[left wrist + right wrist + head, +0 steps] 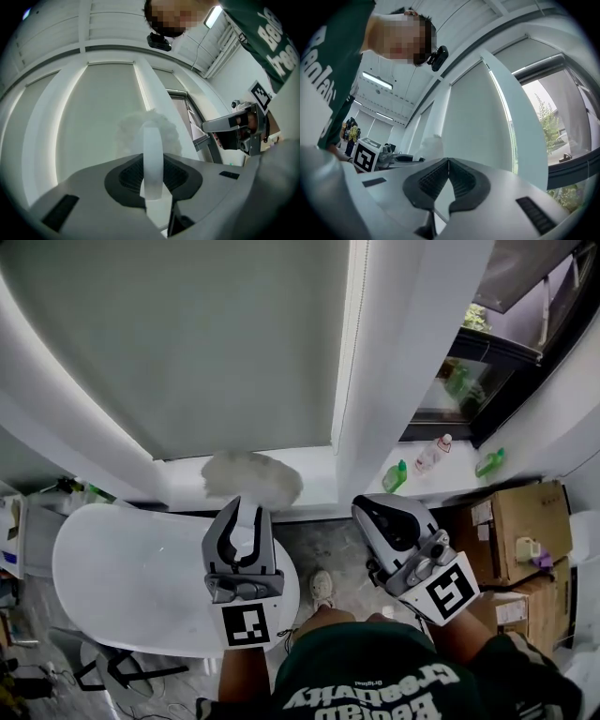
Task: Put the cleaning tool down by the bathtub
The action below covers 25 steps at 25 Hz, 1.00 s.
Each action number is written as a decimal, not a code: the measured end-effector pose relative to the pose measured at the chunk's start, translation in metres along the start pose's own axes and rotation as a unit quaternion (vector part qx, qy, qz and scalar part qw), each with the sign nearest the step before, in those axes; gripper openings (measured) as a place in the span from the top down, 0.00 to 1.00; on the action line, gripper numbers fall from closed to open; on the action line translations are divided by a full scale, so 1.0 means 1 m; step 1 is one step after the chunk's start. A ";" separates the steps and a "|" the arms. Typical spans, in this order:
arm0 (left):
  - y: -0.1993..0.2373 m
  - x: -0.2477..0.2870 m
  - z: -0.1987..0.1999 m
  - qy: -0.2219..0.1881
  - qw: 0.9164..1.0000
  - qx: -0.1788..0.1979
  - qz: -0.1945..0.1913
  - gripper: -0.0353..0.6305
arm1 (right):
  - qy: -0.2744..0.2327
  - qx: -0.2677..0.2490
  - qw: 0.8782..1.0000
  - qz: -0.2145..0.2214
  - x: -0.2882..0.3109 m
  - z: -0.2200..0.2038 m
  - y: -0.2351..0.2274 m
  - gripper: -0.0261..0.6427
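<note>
One hand-held gripper [246, 512] — the left — clamps the cleaning tool [251, 476].

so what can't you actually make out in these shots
- duster head: blurred in the head view, and hazy behind its own handle in the left gripper view.
- handle's lower end: buried between the left gripper fingers.
- bottles: labels too small to read in the head view.
- bathtub right end: hidden behind the left gripper in the head view.
</note>
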State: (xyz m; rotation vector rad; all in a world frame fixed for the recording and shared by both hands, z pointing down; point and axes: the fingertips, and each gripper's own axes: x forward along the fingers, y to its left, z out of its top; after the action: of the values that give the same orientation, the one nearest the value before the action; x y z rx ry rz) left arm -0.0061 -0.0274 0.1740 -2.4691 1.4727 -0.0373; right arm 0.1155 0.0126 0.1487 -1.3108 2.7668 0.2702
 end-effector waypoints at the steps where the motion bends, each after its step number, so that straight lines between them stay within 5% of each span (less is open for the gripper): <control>1: 0.006 0.004 -0.004 0.002 1.000 -0.001 -0.001 0.81 | 0.005 -0.004 1.000 0.003 0.011 -0.005 -0.001 0.94; 21: 0.016 0.009 -0.027 0.019 0.999 0.029 0.028 0.81 | -0.024 -0.010 1.000 0.007 0.051 -0.009 -0.023 0.94; 25: 0.056 0.001 -0.037 0.030 0.998 0.019 0.054 0.81 | -0.022 -0.007 0.999 0.028 0.094 -0.009 -0.007 0.94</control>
State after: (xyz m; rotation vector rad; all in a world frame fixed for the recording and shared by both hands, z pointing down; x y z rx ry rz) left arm -0.0599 -0.0609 0.1958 -2.3727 1.6129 -0.1183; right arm 0.0610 -0.0647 0.1436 -1.2178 2.7725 0.3195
